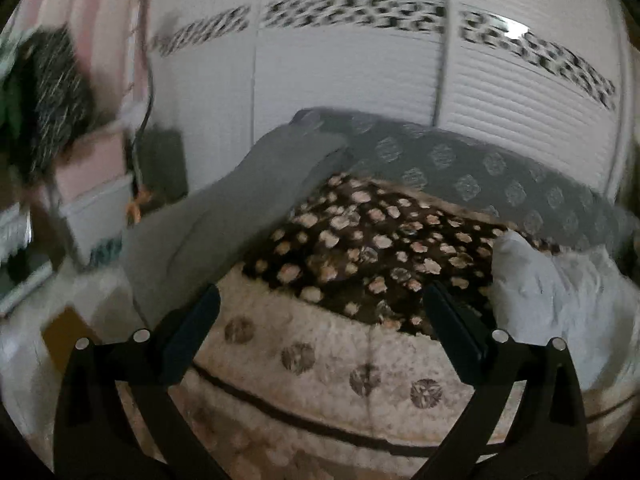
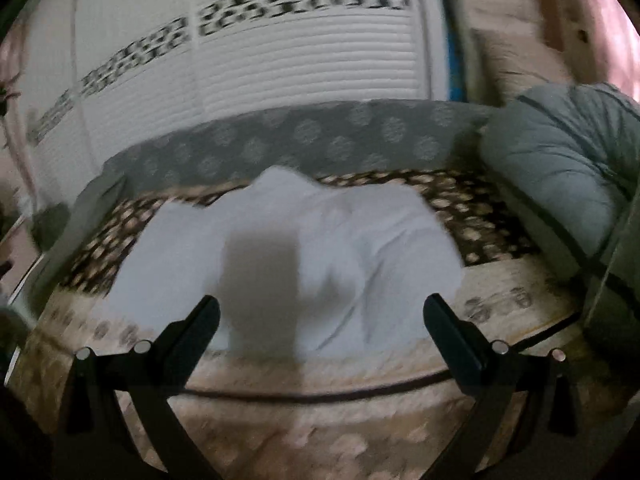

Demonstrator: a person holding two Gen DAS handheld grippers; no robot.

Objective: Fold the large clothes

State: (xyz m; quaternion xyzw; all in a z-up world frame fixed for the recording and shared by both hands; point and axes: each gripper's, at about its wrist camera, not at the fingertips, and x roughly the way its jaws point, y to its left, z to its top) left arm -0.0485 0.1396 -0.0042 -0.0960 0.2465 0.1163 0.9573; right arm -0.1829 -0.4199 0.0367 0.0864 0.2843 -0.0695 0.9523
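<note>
white garment [image 2: 280, 256] is lying crumpled on the dark spotted blanket [image 1: 368, 248], spilling toward the bed's near edge, dead ahead at twelve o'clock from our right gripper [image 2: 320, 320] and off at three o'clock from our left gripper [image 1: 320, 312]. we are holding both grippers clear of the cloth with jaws spread wide and gripping nothing, probably because we are sizing up where to pinch. the grey patterned cushion [image 2: 320, 140] is running along the back at twelve o'clock, against the white panelled wall [image 2: 280, 52].

No readable text, labels, brands or numbers in either view; frames blurred.
</note>
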